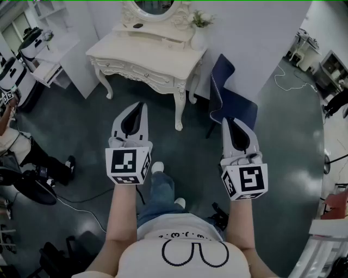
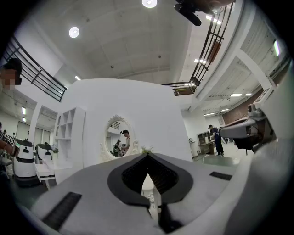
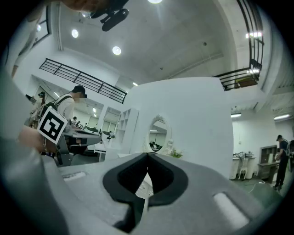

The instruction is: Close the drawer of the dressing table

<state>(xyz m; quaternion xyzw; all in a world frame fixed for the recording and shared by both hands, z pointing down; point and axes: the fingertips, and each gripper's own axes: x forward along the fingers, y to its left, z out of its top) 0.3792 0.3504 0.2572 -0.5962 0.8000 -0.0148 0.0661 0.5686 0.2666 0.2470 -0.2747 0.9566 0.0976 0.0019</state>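
The cream dressing table (image 1: 163, 61) with its oval mirror (image 1: 156, 7) stands against the white wall, well ahead of me. In the low tier under the mirror, a small drawer (image 1: 176, 42) seems to jut forward over the tabletop. Both grippers are held level in front of my body, some way short of the table. The left gripper (image 1: 142, 104) has its jaws together with nothing between them, and it points at the table's front. My right gripper (image 1: 224, 120) is shut and empty too, aimed past the table's right legs. The mirror (image 2: 118, 137) shows over the left jaws, and the mirror (image 3: 158, 134) over the right jaws.
A dark blue chair (image 1: 231, 95) stands right of the table. A vase of flowers (image 1: 200, 21) sits on the table's right end. White shelves (image 1: 54, 59) and a seated person (image 1: 22, 146) are at the left. Cables (image 1: 81, 203) run over the dark floor.
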